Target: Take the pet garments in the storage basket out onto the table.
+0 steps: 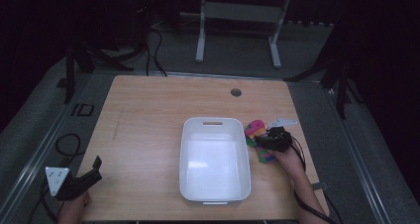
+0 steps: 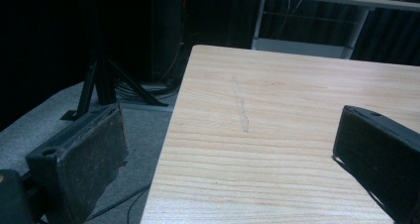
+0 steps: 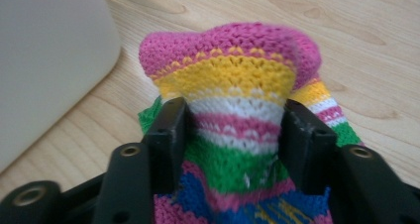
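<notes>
A knitted piece striped in pink, yellow, white, green and blue lies bunched on the wooden table, just right of the white bin. My right gripper is down on it, pointing toward the bin. In the right gripper view the knitted piece fills the gap between the part-open jaws of my right gripper and flares out above them. My left gripper rests at the table's front left corner. Seen from its own camera, my left gripper is wide open over bare wood.
The white bin's wall stands close to the left of the knitted piece. A small round grommet sits near the table's far edge. A faint scratch marks the wood ahead of the left gripper. A metal stand is beyond the table.
</notes>
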The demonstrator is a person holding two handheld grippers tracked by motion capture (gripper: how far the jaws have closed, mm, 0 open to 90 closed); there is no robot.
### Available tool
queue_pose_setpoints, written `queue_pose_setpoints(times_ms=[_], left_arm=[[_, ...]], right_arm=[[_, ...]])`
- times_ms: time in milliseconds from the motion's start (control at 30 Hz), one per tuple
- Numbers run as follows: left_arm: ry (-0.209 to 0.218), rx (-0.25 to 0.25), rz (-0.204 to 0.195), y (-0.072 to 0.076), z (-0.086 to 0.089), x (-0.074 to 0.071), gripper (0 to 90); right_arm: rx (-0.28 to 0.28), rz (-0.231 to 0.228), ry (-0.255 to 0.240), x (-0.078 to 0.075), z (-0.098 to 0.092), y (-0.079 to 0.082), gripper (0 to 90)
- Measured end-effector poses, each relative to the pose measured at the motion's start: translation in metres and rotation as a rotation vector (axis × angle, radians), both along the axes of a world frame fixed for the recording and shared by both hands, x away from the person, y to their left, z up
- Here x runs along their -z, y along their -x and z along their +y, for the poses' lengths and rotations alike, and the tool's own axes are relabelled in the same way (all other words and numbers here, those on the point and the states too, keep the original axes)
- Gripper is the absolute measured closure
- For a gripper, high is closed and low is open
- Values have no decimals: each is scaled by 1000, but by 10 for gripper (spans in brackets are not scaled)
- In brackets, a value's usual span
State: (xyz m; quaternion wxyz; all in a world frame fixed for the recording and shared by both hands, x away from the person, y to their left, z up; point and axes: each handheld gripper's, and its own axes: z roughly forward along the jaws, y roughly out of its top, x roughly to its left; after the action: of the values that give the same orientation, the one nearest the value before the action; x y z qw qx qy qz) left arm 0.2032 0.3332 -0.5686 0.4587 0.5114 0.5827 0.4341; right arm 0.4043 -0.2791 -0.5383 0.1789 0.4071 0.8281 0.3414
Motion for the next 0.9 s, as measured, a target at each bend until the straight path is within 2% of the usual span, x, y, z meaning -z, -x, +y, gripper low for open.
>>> queue_pose_setpoints(times_ms=[200,267,400,467,567,700,767,900], left_arm=[[1,0,0,0,0,0,9],[0,0,0,1,1,0,9],[0,-1,-1,0,0,0,9],[0,0,0,0,0,0,9],[0,-1,-1,0,0,0,9],[0,-1,0,0,0,0,9],[-1,0,0,0,0,0,9],[-1,-1,0,0,0,0,9]], right_arm=[[-23,0,-34,-16,-7,6,354],[-9,-13,-59,-25,-15,12,296],[6,-29,-109,-33,-29,21,220],[-1,-43,-118,-34,-36,27,131],[24,-70,-116,-33,-48,36,126],[66,-70,-149,-28,-65,45,122],[109,-83,-129,-25,-71,51,123],[177,-76,-151,-18,-87,60,135]])
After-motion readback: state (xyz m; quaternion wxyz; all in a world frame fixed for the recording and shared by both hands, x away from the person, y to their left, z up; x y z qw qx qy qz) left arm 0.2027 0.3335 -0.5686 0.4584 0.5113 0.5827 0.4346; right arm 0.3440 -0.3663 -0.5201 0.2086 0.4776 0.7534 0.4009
